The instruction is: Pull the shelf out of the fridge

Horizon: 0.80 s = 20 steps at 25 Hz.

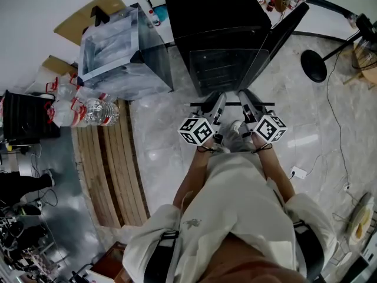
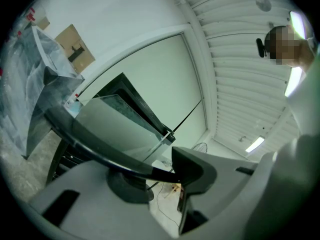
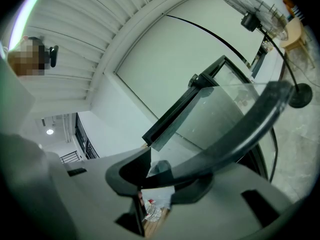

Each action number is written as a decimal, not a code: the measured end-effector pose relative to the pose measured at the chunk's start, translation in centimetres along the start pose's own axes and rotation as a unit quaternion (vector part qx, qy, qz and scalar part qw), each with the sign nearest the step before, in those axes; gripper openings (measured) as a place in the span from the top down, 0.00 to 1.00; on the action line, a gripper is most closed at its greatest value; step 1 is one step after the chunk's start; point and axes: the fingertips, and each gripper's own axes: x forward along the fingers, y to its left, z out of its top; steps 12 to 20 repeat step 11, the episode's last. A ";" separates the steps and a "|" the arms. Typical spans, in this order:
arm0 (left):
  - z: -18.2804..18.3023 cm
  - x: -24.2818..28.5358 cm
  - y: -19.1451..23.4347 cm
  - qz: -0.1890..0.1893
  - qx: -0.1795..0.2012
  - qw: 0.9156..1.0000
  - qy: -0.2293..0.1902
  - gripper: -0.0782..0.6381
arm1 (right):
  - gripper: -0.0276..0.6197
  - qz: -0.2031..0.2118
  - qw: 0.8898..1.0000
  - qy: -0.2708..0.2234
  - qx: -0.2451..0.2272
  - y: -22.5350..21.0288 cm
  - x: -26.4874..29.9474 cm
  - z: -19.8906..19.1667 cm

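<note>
A small black fridge (image 1: 215, 17) stands on the floor in front of me, its door (image 1: 287, 23) swung open to the right. Its glass shelf (image 1: 226, 69) sticks out of the front, roughly level. Both grippers hold the near edge of that shelf. My left gripper (image 1: 218, 97) is shut on the shelf's dark front rim (image 2: 95, 141); in the left gripper view that gripper (image 2: 167, 173) clamps the rim, with the glass pane (image 2: 120, 126) beyond. My right gripper (image 1: 243, 95) is shut on the same rim (image 3: 245, 129), and in its own view this gripper (image 3: 156, 176) pinches it.
A second box-like unit wrapped in clear plastic (image 1: 121, 55) stands left of the fridge. Packed water bottles (image 1: 82, 111) and a wooden pallet (image 1: 112, 170) lie at the left. A fan base (image 1: 313, 65) with cables and a white plug block (image 1: 299, 172) lie on the right.
</note>
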 end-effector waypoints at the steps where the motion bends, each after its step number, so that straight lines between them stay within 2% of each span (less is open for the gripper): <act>1: 0.0 0.0 0.0 0.000 0.000 1.000 0.000 0.70 | 0.79 0.000 1.000 0.000 0.000 0.0 0.0 0.0; 20: 0.0 -0.3 0.4 0.001 -0.005 1.000 0.004 0.70 | 0.79 -0.005 1.000 0.002 0.005 0.0 0.2 -0.4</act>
